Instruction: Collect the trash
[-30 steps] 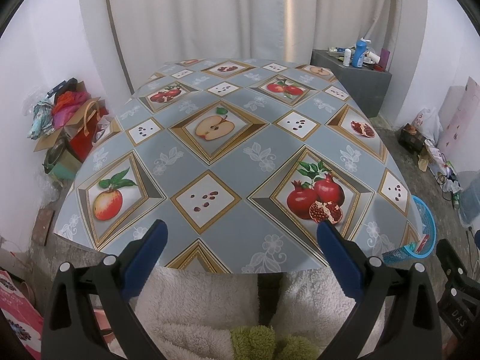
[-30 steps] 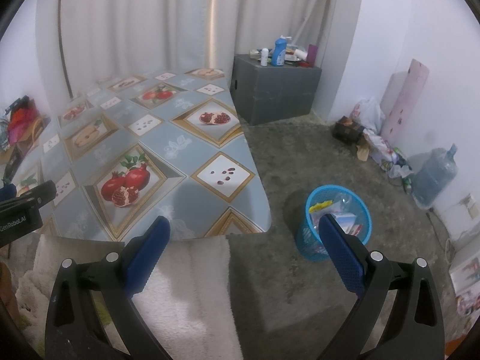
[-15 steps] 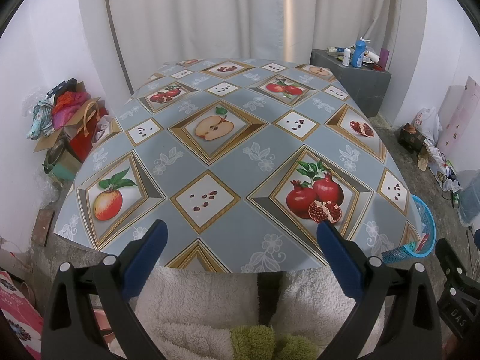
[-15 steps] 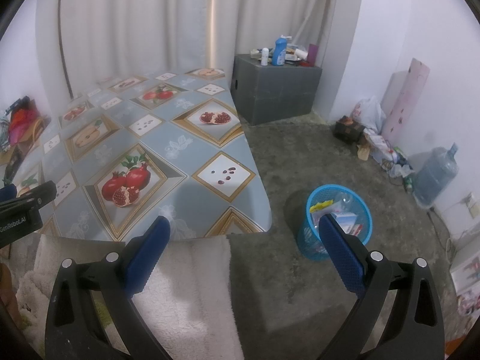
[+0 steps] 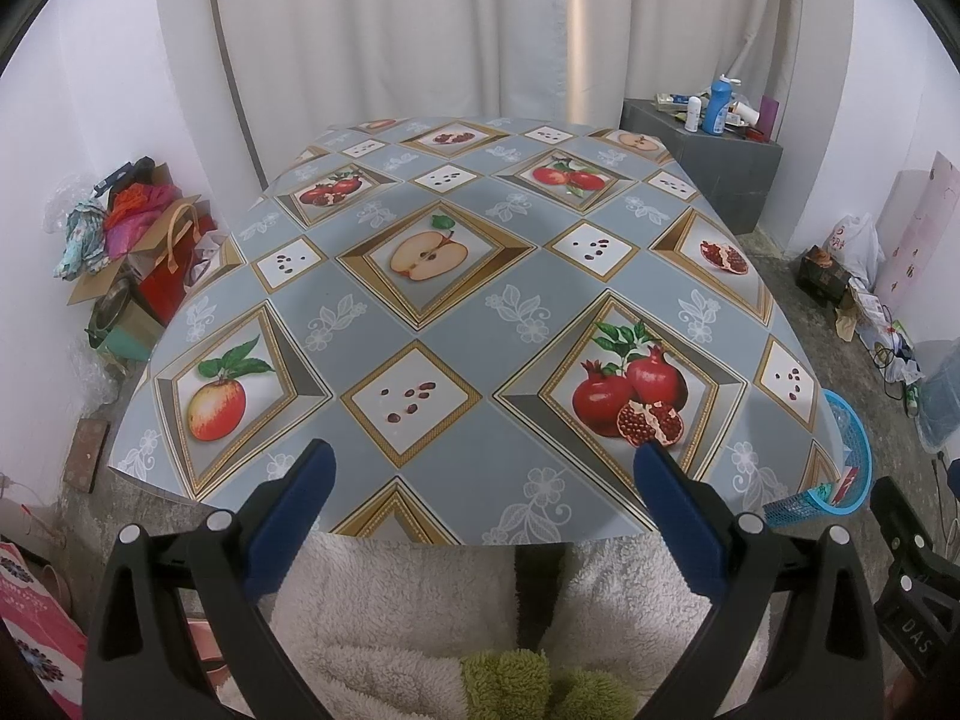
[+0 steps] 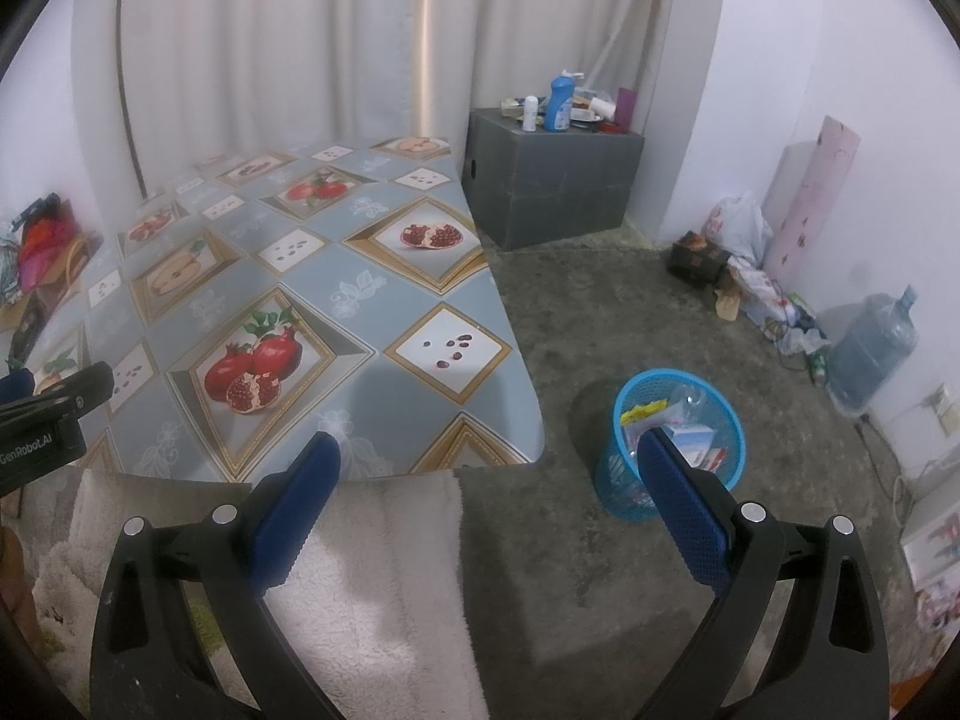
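My left tool (image 5: 480, 474) hangs wide open with nothing in it, above the near edge of the table (image 5: 456, 300) with its fruit-print cloth. My right tool (image 6: 489, 462) is spread just as wide and empty, off the table's right corner. The blue basket (image 6: 678, 468) stands on the floor near that corner, trash (image 6: 690, 438) inside it.

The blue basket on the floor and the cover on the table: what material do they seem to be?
The blue basket looks like moulded plastic: an open mesh wall lets the trash inside show through. The table cover looks like glossy printed vinyl or oilcloth: smooth, faint sheen, fruit pictures; I cannot be certain.
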Demonstrator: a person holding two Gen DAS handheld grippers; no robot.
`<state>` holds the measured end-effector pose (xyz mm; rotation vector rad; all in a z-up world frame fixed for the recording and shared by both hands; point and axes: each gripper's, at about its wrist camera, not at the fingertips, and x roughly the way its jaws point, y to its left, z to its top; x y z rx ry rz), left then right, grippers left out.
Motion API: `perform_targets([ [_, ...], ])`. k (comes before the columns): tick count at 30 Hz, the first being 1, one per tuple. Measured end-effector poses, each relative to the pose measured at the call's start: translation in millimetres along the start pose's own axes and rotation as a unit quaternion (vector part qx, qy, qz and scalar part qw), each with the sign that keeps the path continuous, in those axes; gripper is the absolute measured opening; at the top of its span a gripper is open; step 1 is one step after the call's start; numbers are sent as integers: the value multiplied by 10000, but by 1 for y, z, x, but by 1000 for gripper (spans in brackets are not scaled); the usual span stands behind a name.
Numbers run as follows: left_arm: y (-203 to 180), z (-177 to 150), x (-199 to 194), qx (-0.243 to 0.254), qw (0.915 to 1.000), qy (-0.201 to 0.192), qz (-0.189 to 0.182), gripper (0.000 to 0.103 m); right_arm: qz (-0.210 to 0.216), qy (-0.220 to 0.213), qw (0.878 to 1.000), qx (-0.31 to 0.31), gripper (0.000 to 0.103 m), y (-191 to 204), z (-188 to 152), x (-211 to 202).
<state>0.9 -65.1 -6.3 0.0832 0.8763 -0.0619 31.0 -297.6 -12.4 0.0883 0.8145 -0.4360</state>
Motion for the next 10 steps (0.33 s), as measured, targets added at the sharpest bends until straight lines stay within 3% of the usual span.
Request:
perform_targets([
  [10, -4, -1, 0, 11, 10000, 22, -3, 98, -2, 4, 10000, 10, 95, 1, 0, -1],
])
